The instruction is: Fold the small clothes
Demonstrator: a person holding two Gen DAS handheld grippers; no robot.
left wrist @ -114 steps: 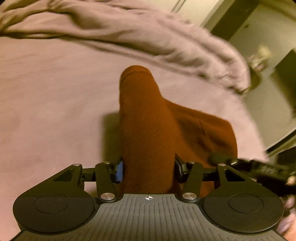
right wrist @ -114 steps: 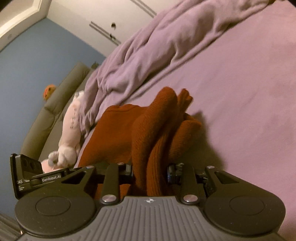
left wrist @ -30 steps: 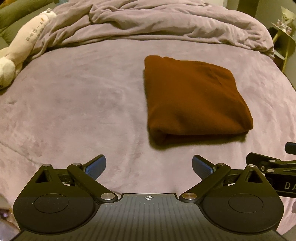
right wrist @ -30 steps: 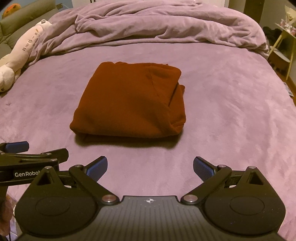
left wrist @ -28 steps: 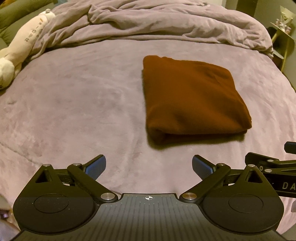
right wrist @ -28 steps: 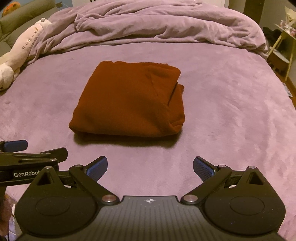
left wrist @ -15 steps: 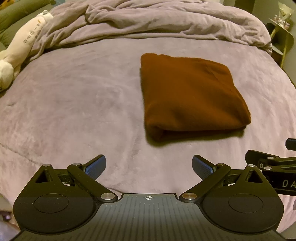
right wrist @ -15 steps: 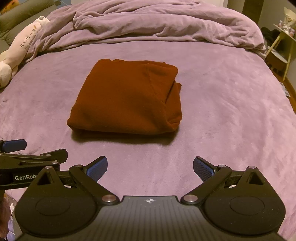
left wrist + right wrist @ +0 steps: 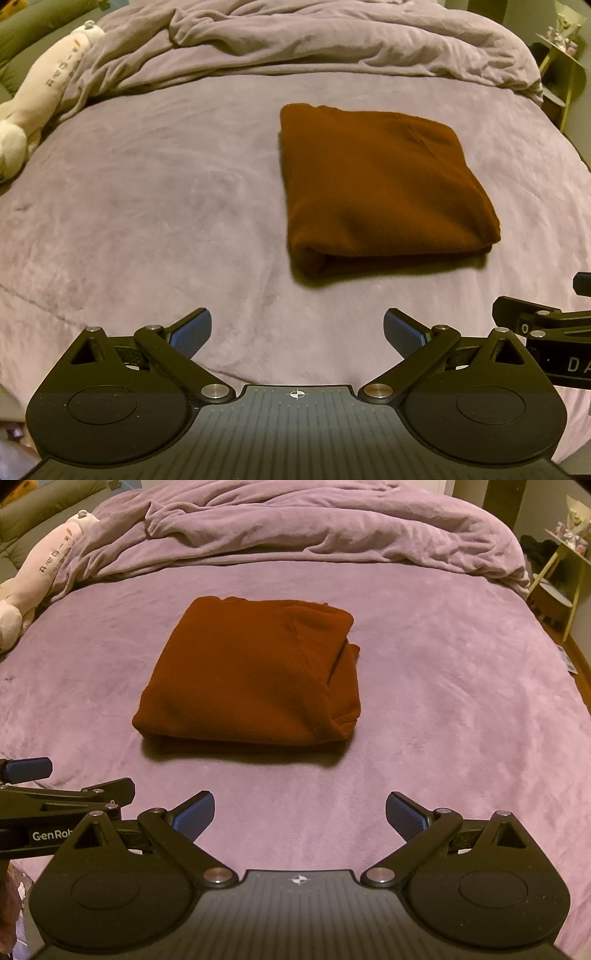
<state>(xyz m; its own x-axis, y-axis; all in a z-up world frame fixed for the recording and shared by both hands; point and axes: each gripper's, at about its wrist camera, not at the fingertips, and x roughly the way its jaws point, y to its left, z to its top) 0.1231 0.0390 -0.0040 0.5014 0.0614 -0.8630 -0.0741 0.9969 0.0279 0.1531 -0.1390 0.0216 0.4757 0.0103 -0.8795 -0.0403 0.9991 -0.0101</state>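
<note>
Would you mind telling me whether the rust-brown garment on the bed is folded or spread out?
Folded: the rust-brown garment lies as a compact rectangle with stacked layers showing.

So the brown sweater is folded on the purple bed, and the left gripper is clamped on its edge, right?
Not quite. The brown sweater is folded on the purple bed, but the left gripper is open and apart from it, as the left wrist view shows.

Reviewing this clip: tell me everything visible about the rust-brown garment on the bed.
The rust-brown knitted garment is folded into a thick, roughly rectangular bundle of several layers, lying flat on the purple plush bedspread. Its near edge is a rounded fold casting a shadow; at its right side, loose layers and a diagonal seam show. The fabric looks soft and finely ribbed. Only the bedspread touches it: the open left gripper and open right gripper both hang short of it, holding nothing.
</note>
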